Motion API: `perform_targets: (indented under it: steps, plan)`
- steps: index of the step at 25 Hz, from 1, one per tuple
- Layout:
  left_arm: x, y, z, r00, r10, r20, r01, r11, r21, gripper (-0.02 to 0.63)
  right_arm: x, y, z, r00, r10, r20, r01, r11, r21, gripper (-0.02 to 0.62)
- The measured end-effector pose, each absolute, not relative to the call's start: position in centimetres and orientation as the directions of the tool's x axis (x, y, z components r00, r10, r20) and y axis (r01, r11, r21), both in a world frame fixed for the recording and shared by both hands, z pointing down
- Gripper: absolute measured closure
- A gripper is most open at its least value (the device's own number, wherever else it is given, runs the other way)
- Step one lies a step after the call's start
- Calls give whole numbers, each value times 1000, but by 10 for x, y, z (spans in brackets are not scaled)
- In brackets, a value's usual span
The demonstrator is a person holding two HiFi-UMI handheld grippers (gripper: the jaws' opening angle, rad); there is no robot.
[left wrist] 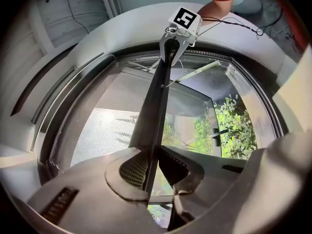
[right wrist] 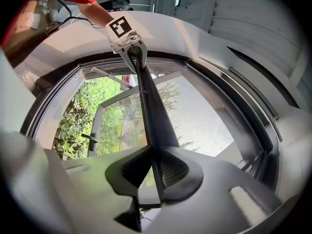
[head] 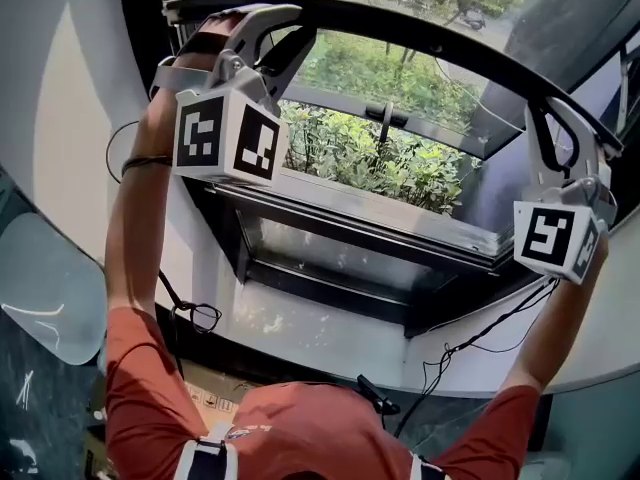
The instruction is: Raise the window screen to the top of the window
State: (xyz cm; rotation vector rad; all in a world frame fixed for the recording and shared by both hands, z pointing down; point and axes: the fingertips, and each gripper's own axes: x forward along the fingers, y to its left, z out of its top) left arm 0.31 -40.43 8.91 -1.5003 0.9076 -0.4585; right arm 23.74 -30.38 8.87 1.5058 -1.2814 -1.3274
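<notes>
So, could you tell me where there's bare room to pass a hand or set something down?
Free: the span under the screen bar, between the left hand-held gripper and right hand-held gripper; the white sill's middle, between a cable loop and a trailing cable. Crowded: both bar ends, where the jaws clamp it.

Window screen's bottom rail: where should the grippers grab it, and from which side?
Grip the slim dark bottom rail near each end, coming from the room side with the jaws straddling its flat faces. It is long and thin, so a single central grip would probably let it tilt. The left gripper and right gripper clamp it this way.
</notes>
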Motion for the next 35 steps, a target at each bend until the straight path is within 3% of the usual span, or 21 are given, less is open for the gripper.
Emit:
perform_targets:
  steps: [13,25,35]
  plan:
    - [2,-406,14,602,-731,-320,-278,183,-943,535,235,-308,14,-46,-945,-324,-117,-317,941,532]
    - [1,-406,-40,558,-685,-469,-286,373,-883,537,233,-308,-42,-62,-893,-446,-46,-444,895,528]
    - [2,-406,-84,546,-665,-509,-284,425,-859,537,234,-307,-87,-95,-881,-463,-64,-458,886,512]
